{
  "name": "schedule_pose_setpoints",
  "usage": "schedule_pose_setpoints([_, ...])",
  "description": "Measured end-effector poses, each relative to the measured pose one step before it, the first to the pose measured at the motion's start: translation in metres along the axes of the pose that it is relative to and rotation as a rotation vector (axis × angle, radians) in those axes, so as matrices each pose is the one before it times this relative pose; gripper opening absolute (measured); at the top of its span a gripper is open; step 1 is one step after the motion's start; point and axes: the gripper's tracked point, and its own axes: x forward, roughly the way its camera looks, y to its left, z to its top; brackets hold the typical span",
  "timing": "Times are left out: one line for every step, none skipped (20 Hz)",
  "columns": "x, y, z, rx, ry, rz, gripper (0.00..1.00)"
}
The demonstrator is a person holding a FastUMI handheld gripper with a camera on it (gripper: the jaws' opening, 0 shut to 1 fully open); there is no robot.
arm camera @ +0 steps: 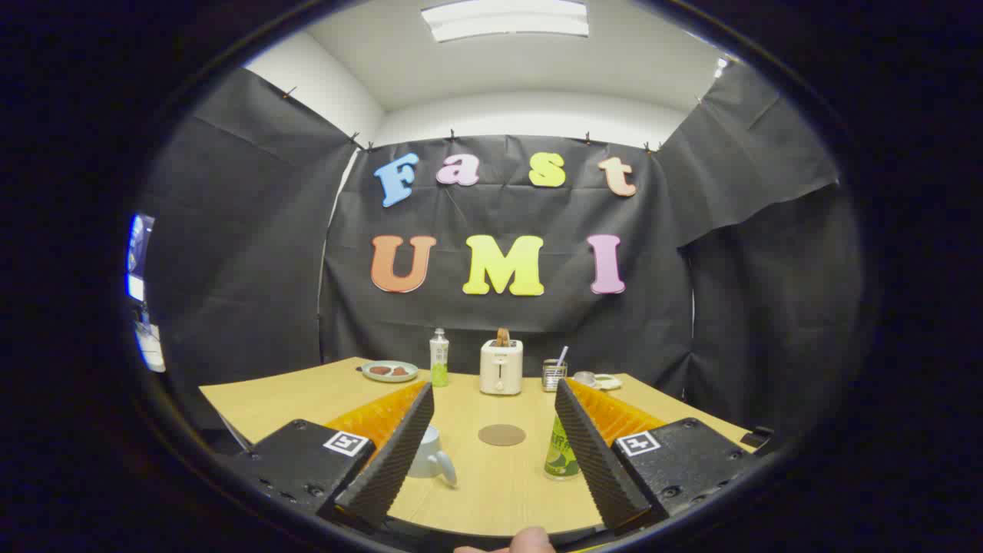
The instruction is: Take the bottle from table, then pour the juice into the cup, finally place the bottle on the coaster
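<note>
Claw (491, 399) fingers stand wide apart above the wooden table (292, 399), holding nothing. Partly behind the left finger sits a white cup (430, 455). Between the fingers, slightly ahead, lies a round brown coaster (501, 435). Just inside the right finger stands the green juice bottle (561, 457), partly hidden by it. Well beyond the fingers stand a plate (389, 371), a second bottle (438, 358) and a toaster (501, 367).

My gripper (495, 395) hangs level above the tabletop, its two ridged fingers (392, 453) spread wide with nothing pressed between them; a fingertip (530, 541) shows just behind its base.
</note>
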Motion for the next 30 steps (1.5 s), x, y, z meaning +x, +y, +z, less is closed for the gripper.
schedule_pose_setpoints([0.0008, -0.00174, -0.00274, -0.00091, 0.00682, -0.00644, 1.0])
schedule_pose_setpoints([0.0009, -0.00145, -0.00176, -0.00227, 0.0036, -0.00574, 1.0])
schedule_pose_setpoints([0.00165, -0.00085, -0.00284, -0.00028, 0.00636, -0.0042, 1.0])
schedule_pose_setpoints([0.0008, -0.00164, -0.0027, 0.00249, 0.01013, -0.00269, 1.0])
schedule_pose_setpoints([0.002, -0.00152, -0.0048, 0.00465, 0.01127, -0.00142, 1.0])
schedule_pose_setpoints([0.0017, -0.00154, -0.00187, 0.0069, 0.00658, -0.00313, 1.0])
schedule_pose_setpoints([0.00018, -0.00128, -0.00124, 0.00578, 0.00321, -0.00278, 1.0])
schedule_pose_setpoints([0.0004, -0.0014, 0.00008, 0.00796, 0.00039, -0.00235, 1.0])
schedule_pose_setpoints([0.00134, 0.00023, -0.00214, 0.00175, 0.00236, -0.00277, 1.0])
schedule_pose_setpoints([0.00098, 0.00001, 0.00047, 0.00112, 0.00056, -0.00018, 1.0])
schedule_pose_setpoints([-0.00034, 0.00049, 0.00042, 0.00154, -0.00508, 0.0, 1.0])
schedule_pose_setpoints([-0.00004, -0.00013, 0.00223, 0.00327, -0.00887, -0.00046, 1.0])
schedule_pose_setpoints([0.00077, 0.00068, 0.00031, 0.0022, -0.00512, 0.00012, 1.0])
schedule_pose_setpoints([0.00066, 0.00111, 0.00043, -0.00175, -0.00039, 0.00173, 1.0])
schedule_pose_setpoints([0.00012, 0.00148, -0.00089, -0.00473, 0.00164, 0.00102, 1.0])
schedule_pose_setpoints([0.0001, 0.00088, 0.0009, -0.00382, -0.0012, 0.00254, 1.0])
schedule_pose_setpoints([0.00018, -0.00023, 0.00099, -0.00014, -0.00254, 0.00007, 1.0])
schedule_pose_setpoints([-0.00004, -0.00045, 0.00035, 0.001, -0.0005, -0.00109, 1.0])
schedule_pose_setpoints([0.00005, 0.00009, -0.00187, 0.0023, 0.00264, 0.00027, 1.0])
schedule_pose_setpoints([0.00012, -0.00108, -0.00132, -0.00063, 0.00677, -0.0046, 1.0])
schedule_pose_setpoints([-0.0002, -0.00064, -0.00112, -0.0079, 0.00409, -0.00222, 1.0])
schedule_pose_setpoints([-0.00066, -0.00041, -0.00016, -0.01109, 0.00318, -0.00298, 1.0])
schedule_pose_setpoints([-0.00037, -0.00028, -0.0001, -0.00845, -0.0021, -0.0008, 1.0])
schedule_pose_setpoints([-0.00086, -0.00055, 0.00114, -0.00056, -0.00495, -0.00123, 1.0])
schedule_pose_setpoints([0.00002, -0.00208, -0.00048, 0.0058, -0.00447, -0.00048, 1.0])
schedule_pose_setpoints([0.00013, -0.00099, 0.00004, 0.00488, -0.00272, 0.00032, 1.0])
schedule_pose_setpoints([0.00131, -0.00068, -0.00243, 0.0033, 0.00266, -0.00081, 1.0])
schedule_pose_setpoints([0.00097, -0.00064, -0.00234, 0.0009, 0.01007, 0.0014, 1.0])
schedule_pose_setpoints([-0.00115, -0.00078, 0.00026, 0.00195, -0.00054, 0.00415, 1.0])
schedule_pose_setpoints([-0.0013, -0.00145, 0.0039, 0.01041, -0.00931, 0.00923, 1.0])
